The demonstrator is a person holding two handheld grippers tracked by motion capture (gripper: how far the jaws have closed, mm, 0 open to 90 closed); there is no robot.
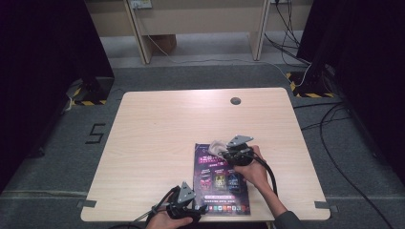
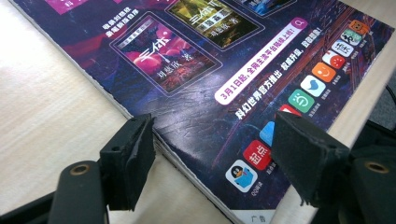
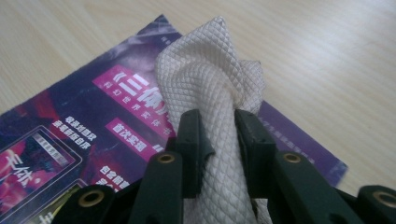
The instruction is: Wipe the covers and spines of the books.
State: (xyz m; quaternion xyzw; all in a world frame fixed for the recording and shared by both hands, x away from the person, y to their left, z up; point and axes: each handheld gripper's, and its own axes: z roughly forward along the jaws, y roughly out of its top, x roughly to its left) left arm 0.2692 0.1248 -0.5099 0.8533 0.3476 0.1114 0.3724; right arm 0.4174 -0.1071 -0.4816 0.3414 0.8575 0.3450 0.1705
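The white waffle-weave cloth (image 3: pixel 212 93) is bunched between my right gripper (image 3: pixel 219 140) jaws, which are nearly closed and pinching it tight; it rests on the far right corner of the magazine (image 1: pixel 220 179). That magazine lies flat on the worktop (image 1: pixel 157 138), close to its near edge, dark purple cover up. My left gripper (image 2: pixel 212 154) sits at the magazine's near left corner, jaws apart, one pad (image 2: pixel 133 154) just outside the left edge on the wood and the other over the cover, pressing on nothing. There are no containers on the worktop.
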